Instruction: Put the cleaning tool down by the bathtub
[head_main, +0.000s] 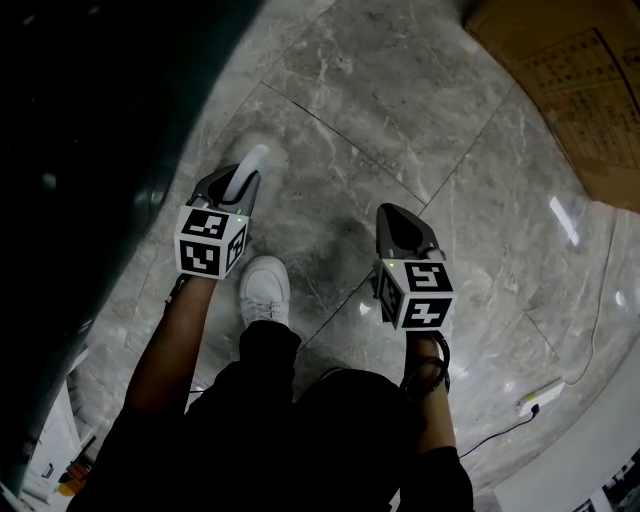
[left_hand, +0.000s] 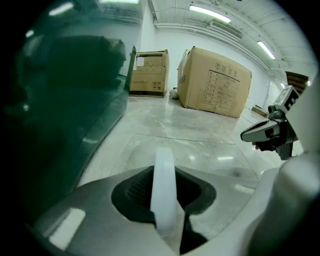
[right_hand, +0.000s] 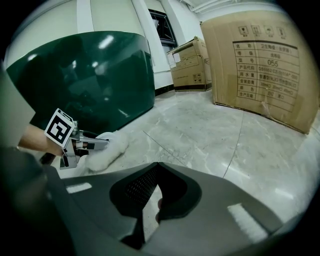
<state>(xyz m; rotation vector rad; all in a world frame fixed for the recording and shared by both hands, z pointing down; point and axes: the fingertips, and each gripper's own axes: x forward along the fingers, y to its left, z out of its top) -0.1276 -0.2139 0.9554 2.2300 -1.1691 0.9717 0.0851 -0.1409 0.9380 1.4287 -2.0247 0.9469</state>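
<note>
Clamped white cleaning tool (left_hand: 164, 182) in left gripper (left_hand: 165, 170), above marble floor (head_main: 400, 130), beside dark green bathtub (right_hand: 95, 75). Held right gripper (right_hand: 157, 166) pressed together, empty.

A large cardboard box (left_hand: 215, 82) and a smaller one (left_hand: 149, 73) stand on grey marble floor (left_hand: 170, 125).

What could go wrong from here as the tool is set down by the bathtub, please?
1. The left gripper pinches only the thin handle of the tool; the fluffy head juts forward and may swing or slip out.
2. The bathtub wall is close on the left; the gripper could knock it.
3. The shoe is just behind, so the tool might end up underfoot.
</note>
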